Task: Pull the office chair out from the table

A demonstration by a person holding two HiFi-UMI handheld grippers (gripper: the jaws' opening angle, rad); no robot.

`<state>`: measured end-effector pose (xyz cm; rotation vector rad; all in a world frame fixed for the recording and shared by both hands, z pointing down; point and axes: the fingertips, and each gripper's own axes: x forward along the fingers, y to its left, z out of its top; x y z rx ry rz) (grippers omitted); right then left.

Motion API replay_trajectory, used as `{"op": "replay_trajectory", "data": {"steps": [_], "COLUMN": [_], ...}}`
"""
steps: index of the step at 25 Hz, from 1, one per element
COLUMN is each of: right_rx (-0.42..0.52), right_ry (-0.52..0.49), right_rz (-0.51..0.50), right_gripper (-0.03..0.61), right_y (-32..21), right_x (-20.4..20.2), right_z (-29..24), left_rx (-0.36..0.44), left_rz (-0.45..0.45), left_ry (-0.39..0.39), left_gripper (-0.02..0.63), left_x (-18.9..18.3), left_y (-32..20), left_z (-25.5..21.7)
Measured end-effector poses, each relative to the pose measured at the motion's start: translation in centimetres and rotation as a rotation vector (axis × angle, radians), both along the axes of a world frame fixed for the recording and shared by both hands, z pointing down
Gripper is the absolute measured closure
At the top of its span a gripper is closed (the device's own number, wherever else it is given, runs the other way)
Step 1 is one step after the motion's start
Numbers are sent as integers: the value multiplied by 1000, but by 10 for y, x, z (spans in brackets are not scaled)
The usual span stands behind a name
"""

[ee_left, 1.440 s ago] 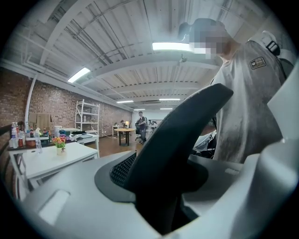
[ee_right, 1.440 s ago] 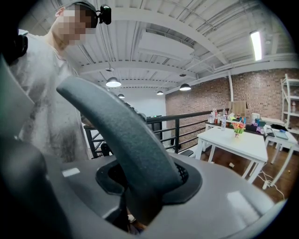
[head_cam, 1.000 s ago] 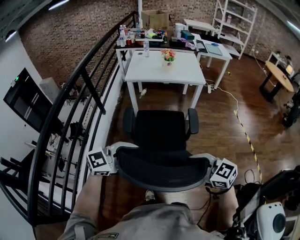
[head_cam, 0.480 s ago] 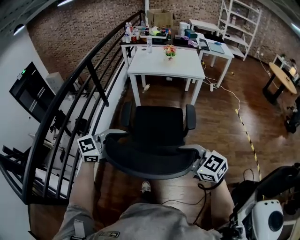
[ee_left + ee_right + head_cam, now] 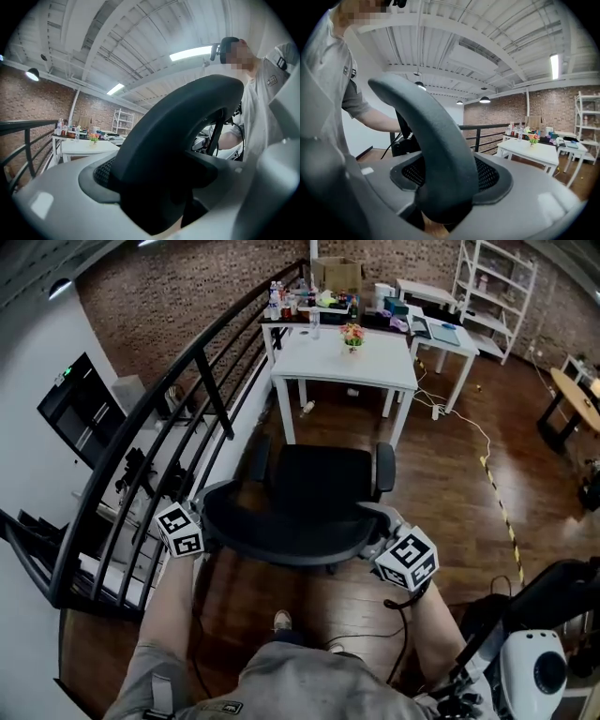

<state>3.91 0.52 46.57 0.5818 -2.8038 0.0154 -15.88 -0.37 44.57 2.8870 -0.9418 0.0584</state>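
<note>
**A:** where's the office chair (image 5: 317, 486) at, and what are the grippers doing?

**B:** it sits right in front of both grippers with its back to them, and its curved backrest rim (image 5: 281, 557) spans from one to the other. The left gripper (image 5: 208, 514) is at the rim's left end and the right gripper (image 5: 375, 529) is at its right end

**A:** clamped on it?

**B:** nah, doesn't look like it. Both sets of jaws have just been opening. In each gripper view the dark rim runs up between the grey jaws, which stand apart around it, so it's loose in there rather than pinched

**A:** and the table?

**B:** the white table (image 5: 375, 369) is well ahead of both grippers, past the chair's seat. A strip of wooden floor (image 5: 441, 484) shows between chair and table, so they're apart. A small flower pot (image 5: 352, 336) sits on the tabletop

**A:** anything else around?

**B:** a black railing (image 5: 192, 395) runs along the outer side of the left gripper, white shelving (image 5: 492, 282) is far off beyond the right one, and the person's shoe (image 5: 280, 620) is on the floor behind and between the two grippers
</note>
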Motion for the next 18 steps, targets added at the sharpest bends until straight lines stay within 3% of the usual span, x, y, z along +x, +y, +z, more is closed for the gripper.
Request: {"op": "replay_trajectory", "data": {"steps": [4,10,15,18], "right_rx": [23,60,70,48], "right_ry": [11,19,5,-8], "right_rz": [48,196,371,468], "right_gripper": [277,270,256,258], "right_y": [12,28,44,62], "right_x": [12,36,55,64], "right_z": [-5,-5,1,11], "left_rx": [38,96,121,92], "left_rz": [12,27,-134,-214], "left_ry": [-23,-45,38,75], "left_gripper": [236,238,281,356], "left_x": [-3,-31,-59,-65], "left_y": [18,50,83,106], "left_z": [-8,-21,-12,10]}}
